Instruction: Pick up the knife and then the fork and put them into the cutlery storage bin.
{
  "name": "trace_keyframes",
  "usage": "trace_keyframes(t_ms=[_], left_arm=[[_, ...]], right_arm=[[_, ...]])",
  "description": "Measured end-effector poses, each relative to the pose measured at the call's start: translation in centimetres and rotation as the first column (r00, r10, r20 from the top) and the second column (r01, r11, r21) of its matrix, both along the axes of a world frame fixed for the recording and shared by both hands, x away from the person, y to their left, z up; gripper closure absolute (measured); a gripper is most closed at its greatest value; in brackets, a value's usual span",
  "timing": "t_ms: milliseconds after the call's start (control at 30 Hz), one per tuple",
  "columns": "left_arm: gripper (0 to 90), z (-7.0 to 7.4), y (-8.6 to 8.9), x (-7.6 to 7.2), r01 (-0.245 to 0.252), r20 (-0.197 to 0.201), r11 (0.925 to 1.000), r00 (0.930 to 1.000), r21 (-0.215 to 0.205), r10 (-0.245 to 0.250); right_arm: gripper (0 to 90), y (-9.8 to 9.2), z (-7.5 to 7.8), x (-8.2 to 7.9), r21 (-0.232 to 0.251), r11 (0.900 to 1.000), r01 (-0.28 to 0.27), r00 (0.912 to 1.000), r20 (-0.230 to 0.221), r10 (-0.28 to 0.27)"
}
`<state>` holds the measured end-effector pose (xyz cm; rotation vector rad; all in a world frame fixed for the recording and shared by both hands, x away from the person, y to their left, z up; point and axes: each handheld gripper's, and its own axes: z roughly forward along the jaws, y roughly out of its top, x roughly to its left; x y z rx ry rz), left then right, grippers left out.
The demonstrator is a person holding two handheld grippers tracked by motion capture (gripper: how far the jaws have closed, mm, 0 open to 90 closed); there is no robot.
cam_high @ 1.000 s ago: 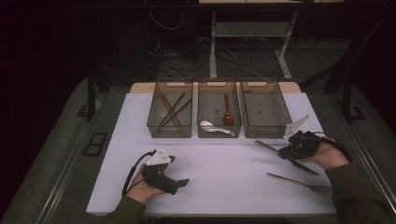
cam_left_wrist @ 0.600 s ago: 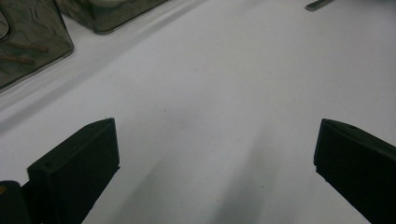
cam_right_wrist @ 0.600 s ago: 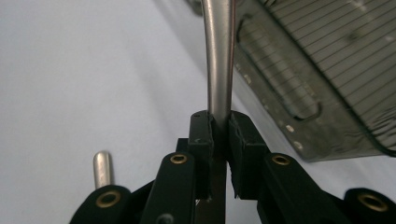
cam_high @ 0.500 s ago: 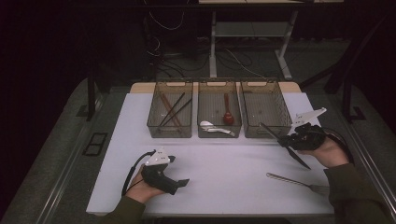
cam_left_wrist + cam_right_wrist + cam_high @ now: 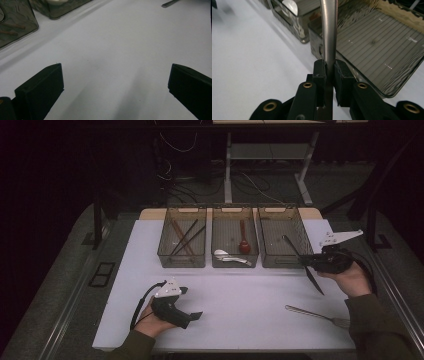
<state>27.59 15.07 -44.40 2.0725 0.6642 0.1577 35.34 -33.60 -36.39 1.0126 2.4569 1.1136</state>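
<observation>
The metal utensil (image 5: pixel 303 262) sits pinched between my right gripper's (image 5: pixel 311 263) pads at the right of the high view, lifted off the counter (image 5: pixel 240 295). One end reaches up and left over the rightmost bin (image 5: pixel 283 237); the other slants down to the lower right, hanging above the white surface. In the right gripper view its flat steel handle (image 5: pixel 329 32) rises straight up out of my jaws, which are pressed tight against both sides of it, with the ribbed floor of that bin (image 5: pixel 374 47) just behind.

My left gripper (image 5: pixel 192 316) rests on the counter at the lower left of the high view, its jaws spread wide with nothing between them; in the left gripper view bare white surface lies between them.

A second metal utensil (image 5: pixel 317 315) lies flat on the counter at the lower right. The middle bin (image 5: pixel 234 237) holds a white spoon (image 5: pixel 227 256) and a red-brown spoon (image 5: pixel 244 240); the left bin (image 5: pixel 182 240) holds dark and wooden sticks (image 5: pixel 185 237).
</observation>
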Motion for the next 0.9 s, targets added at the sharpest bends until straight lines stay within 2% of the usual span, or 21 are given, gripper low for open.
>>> trace_keyframes(t_ms=[467,900], left_arm=[[0.0,0.0,0.1,0.0,0.0,0.004,1.0,1.0,-0.003,0.0],[0.0,0.0,0.1,0.0,-0.001,0.007,1.0,1.0,-0.002,0.001]], right_arm=[[80.2,-0.1,1.3,0.8,0.095,0.993,0.063,0.9967,0.045,-0.068],[80.2,0.4,4.1,2.6,0.153,0.984,0.095,0.99,0.089,-0.109]])
